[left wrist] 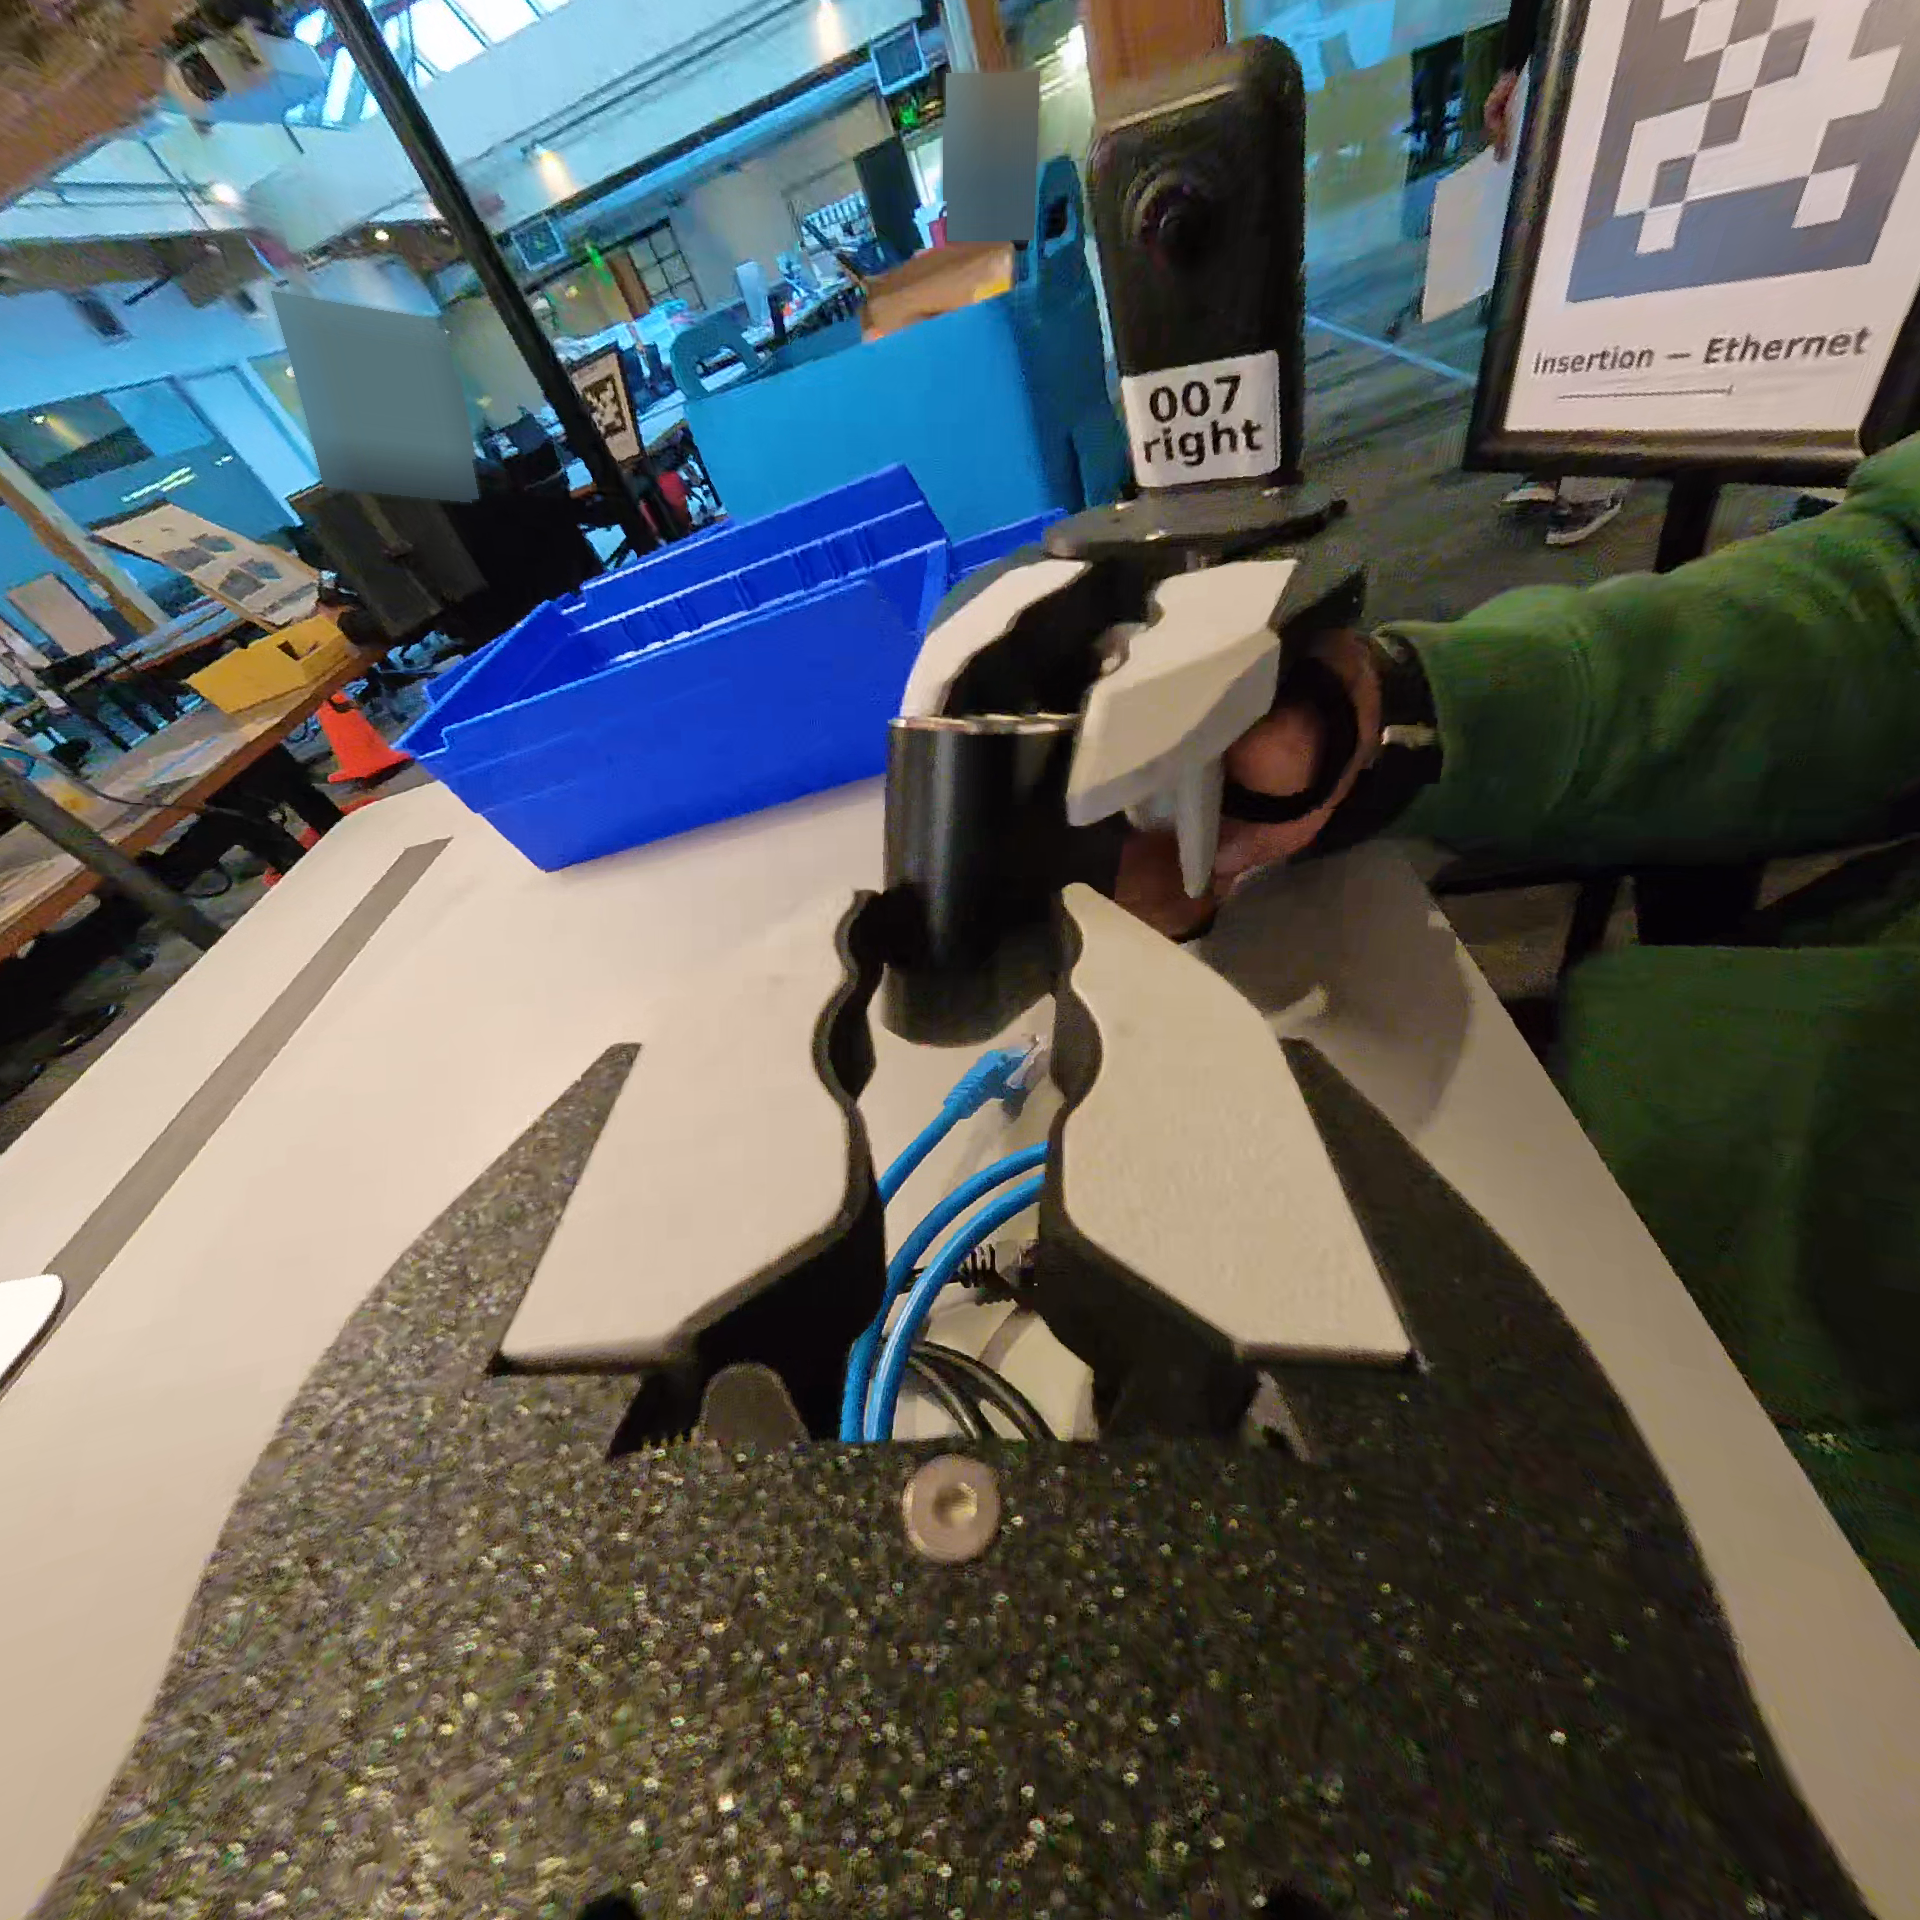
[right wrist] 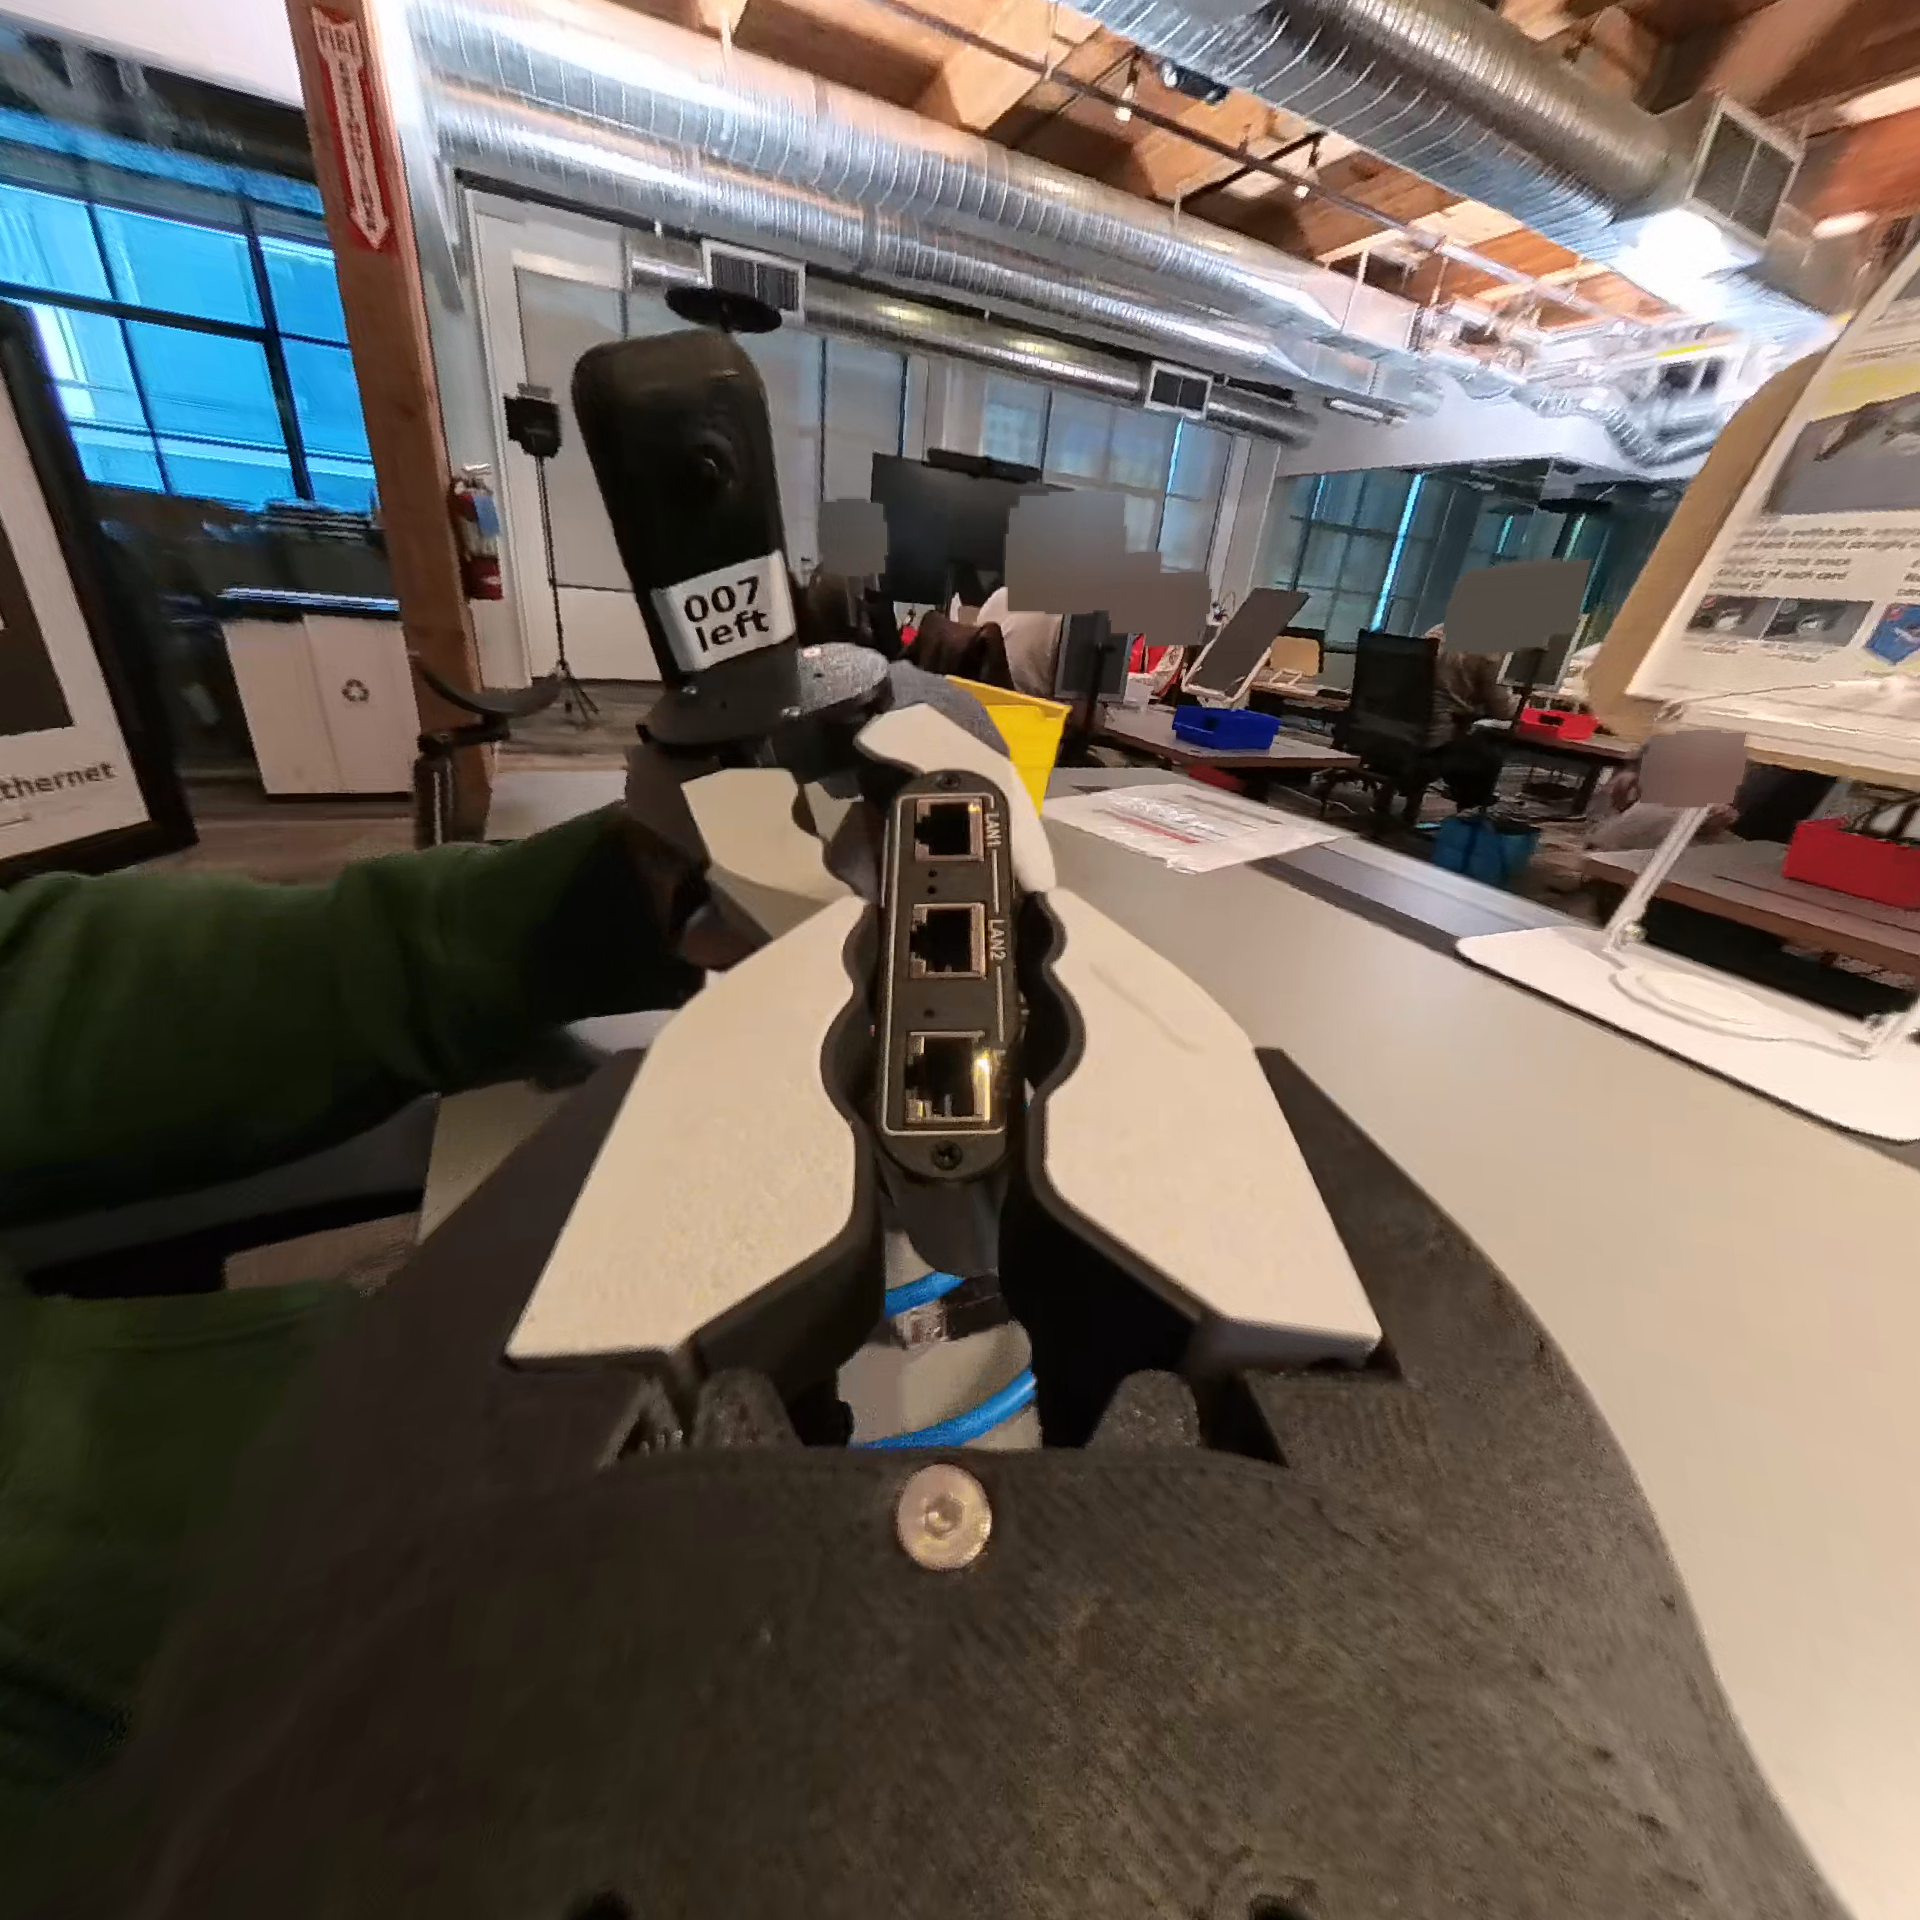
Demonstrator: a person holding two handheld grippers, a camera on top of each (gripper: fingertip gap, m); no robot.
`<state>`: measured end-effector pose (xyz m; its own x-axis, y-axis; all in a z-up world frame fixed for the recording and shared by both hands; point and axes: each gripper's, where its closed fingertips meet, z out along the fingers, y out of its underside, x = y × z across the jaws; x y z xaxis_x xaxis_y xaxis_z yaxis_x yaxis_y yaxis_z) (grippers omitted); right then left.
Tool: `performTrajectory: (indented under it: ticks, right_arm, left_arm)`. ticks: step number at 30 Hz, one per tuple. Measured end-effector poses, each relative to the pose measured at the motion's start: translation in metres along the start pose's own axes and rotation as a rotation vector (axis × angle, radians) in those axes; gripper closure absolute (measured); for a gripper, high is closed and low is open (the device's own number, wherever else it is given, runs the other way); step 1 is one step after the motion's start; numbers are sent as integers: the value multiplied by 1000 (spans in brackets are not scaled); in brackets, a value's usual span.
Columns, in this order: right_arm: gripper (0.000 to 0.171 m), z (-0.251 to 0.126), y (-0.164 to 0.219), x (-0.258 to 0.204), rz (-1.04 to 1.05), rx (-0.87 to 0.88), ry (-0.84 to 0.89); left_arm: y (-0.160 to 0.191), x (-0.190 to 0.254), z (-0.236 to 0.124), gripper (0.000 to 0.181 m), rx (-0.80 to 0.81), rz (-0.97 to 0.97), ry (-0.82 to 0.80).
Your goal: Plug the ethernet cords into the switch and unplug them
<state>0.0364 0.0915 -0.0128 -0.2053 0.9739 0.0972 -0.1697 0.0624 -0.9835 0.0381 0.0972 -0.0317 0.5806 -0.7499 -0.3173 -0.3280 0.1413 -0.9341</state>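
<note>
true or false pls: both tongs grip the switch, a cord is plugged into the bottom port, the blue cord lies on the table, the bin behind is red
1. Both tongs grip the switch: true. The left tongs and right tongs each close on it.
2. A cord is plugged into the bottom port: false. All three ports look empty.
3. The blue ethernet cord lies on the table: true, below the switch.
4. The bin behind is red: false. It is blue.

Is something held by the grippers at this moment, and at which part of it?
Both grip the black switch, standing on end above the table. The right gripper clamps its long sides beside the ports; the left gripper clamps its lower end.
</note>
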Motion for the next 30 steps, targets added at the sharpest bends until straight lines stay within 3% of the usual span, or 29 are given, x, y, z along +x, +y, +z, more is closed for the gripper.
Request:
performTrajectory:
  ticks: [4, 9, 14, 26, 30]
  right_arm:
    - [143, 0, 1, 13, -54, -9, 112]
    - [134, -10, 0, 34, -367, -62, 381]
    - [117, 10, 38, 26, -461, -279, 340]
    - [98, 18, 51, 22, -678, -378, 385]
    - [94, 21, 50, 23, -596, -370, 388]
  left_arm:
    - [4, -9, -4, 153, -12, -117, -17]
    - [13, -35, -21, 157, -2, -300, -134]
    - [10, -40, -27, 156, 29, -347, -150]
    - [6, -53, -31, 157, 103, -402, -243]
    - [1, -51, -29, 157, 109, -340, -249]
